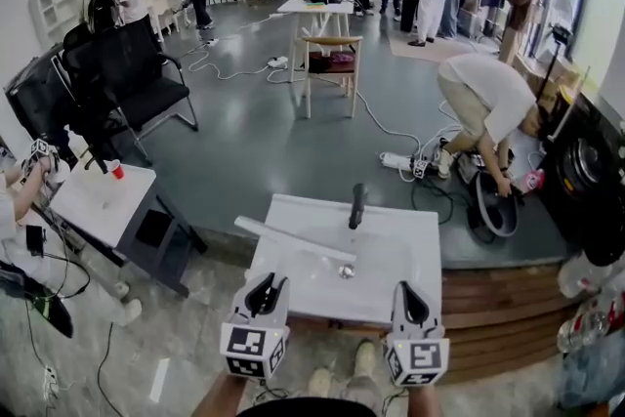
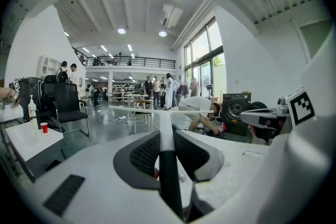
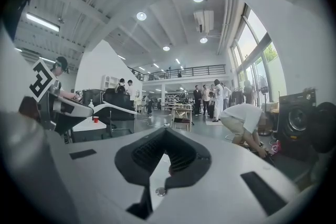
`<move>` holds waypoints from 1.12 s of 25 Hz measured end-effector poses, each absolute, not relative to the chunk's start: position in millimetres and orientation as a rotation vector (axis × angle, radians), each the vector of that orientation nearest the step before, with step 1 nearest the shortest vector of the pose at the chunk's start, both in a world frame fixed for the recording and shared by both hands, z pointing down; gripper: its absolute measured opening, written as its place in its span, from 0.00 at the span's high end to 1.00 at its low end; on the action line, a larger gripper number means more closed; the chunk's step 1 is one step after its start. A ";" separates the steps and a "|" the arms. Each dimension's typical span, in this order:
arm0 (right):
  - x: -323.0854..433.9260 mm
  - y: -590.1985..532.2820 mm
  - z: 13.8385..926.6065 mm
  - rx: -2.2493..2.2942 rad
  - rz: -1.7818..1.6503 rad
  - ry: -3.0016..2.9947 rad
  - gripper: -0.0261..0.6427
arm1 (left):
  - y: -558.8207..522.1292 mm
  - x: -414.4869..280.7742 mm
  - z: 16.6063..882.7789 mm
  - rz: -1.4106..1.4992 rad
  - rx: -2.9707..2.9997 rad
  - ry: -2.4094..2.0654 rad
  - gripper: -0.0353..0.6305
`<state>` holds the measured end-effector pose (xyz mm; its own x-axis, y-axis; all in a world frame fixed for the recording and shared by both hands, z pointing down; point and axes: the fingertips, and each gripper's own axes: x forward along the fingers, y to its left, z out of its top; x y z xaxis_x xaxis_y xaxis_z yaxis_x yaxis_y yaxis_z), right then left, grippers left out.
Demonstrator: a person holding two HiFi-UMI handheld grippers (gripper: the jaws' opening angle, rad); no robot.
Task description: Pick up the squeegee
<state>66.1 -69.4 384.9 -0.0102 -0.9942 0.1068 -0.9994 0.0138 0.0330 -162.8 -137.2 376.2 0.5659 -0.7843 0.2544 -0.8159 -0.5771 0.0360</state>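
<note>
The squeegee (image 1: 293,240) has a long white blade and a stem that is white near the blade and dark near the jaws. It hangs just above the white table (image 1: 395,244). My left gripper (image 1: 270,282) is shut on the stem. In the left gripper view the stem (image 2: 166,128) runs straight out between the ribbed pads of my left gripper (image 2: 160,136) to the crosswise blade (image 2: 134,109). My right gripper (image 1: 407,288) hovers over the table's near right edge. Its tips meet with nothing between them in the right gripper view (image 3: 166,132), where the blade (image 3: 113,107) shows at the left.
A dark upright cylinder (image 1: 357,206) stands on the table's far side. A small white side table holding a red cup (image 1: 116,170) is at the left, with black chairs (image 1: 137,78) behind. A person bends over (image 1: 483,103) at the right near cables (image 1: 400,161).
</note>
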 end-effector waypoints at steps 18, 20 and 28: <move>60.9 -57.8 381.9 2.152 0.095 -2.136 0.96 | -130.7 -165.1 373.2 0.308 2.665 -1.332 0.81; 61.8 -59.3 381.2 2.154 0.093 -2.135 0.96 | -131.6 -164.1 372.9 0.308 2.668 -1.331 0.81; 60.8 -63.0 380.7 2.149 0.088 -2.142 0.96 | -133.4 -162.6 373.9 0.312 2.673 -1.324 0.81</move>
<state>60.8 -63.0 380.7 0.0050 -0.9933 0.1154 -0.9994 -0.0011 0.0340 -162.6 -133.4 373.9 0.5907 -0.7681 0.2473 -0.7977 -0.6020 0.0355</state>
